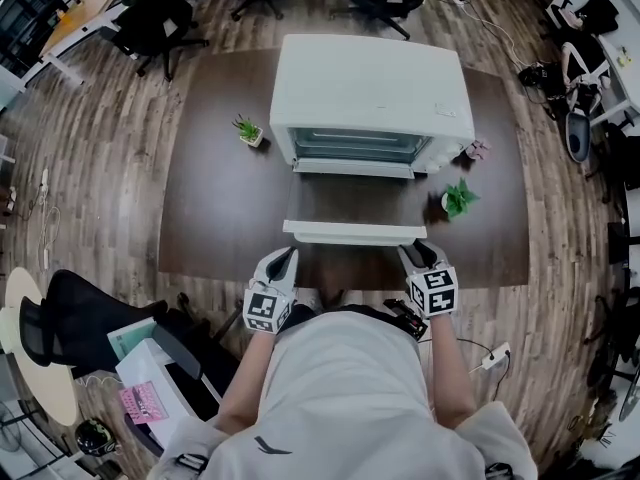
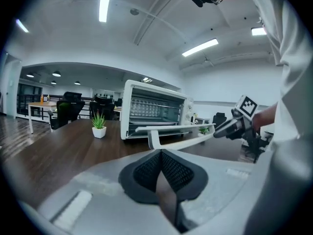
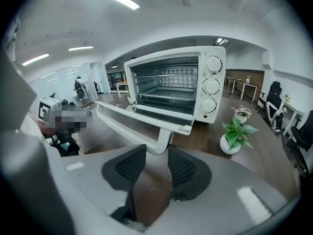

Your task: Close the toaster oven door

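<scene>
A white toaster oven (image 1: 370, 88) stands on a dark wooden table (image 1: 210, 208). Its door (image 1: 355, 203) hangs open, about level, pointing toward me. The white bar handle (image 1: 355, 233) runs along the door's near edge. My right gripper (image 1: 418, 253) is at the handle's right end. In the right gripper view the handle's curved corner (image 3: 159, 142) sits between the pads, which close on it. My left gripper (image 1: 285, 258) is near the handle's left end. In the left gripper view its pads (image 2: 146, 170) meet with nothing between them, just short of the handle post (image 2: 152, 140).
Small potted plants stand left (image 1: 248, 130) and right (image 1: 458, 200) of the oven, with a pink one (image 1: 473, 150) beside its right side. The table's front edge (image 1: 340, 280) is just below the grippers. Office chairs (image 1: 160, 18) stand beyond the table.
</scene>
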Available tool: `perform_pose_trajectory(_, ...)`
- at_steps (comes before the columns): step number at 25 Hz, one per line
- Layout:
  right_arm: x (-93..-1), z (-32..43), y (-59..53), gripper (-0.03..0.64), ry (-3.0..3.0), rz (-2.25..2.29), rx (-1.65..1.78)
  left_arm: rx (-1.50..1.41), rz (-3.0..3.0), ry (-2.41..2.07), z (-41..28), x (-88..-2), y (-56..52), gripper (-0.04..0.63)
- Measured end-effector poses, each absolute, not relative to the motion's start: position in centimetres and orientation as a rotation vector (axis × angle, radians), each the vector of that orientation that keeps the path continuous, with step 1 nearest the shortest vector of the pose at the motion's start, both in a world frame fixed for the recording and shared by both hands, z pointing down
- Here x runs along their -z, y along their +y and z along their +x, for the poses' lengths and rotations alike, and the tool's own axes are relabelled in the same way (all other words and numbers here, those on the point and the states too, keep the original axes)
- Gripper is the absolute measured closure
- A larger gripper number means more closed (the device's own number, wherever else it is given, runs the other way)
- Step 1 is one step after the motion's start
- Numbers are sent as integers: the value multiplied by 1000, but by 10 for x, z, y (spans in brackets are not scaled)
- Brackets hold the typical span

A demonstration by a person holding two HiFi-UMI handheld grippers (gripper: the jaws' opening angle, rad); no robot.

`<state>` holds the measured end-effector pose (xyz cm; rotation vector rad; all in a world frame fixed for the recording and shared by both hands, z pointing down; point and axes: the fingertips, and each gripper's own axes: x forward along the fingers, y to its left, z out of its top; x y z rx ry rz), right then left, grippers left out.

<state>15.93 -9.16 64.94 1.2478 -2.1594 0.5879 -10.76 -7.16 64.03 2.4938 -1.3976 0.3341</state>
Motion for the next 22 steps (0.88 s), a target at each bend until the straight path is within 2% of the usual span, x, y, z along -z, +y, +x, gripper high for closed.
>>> perform_pose_trajectory(22,-556,161,-147,482,-2253,1317,-638,-241,2585,-1430,-85,-582,-148,591)
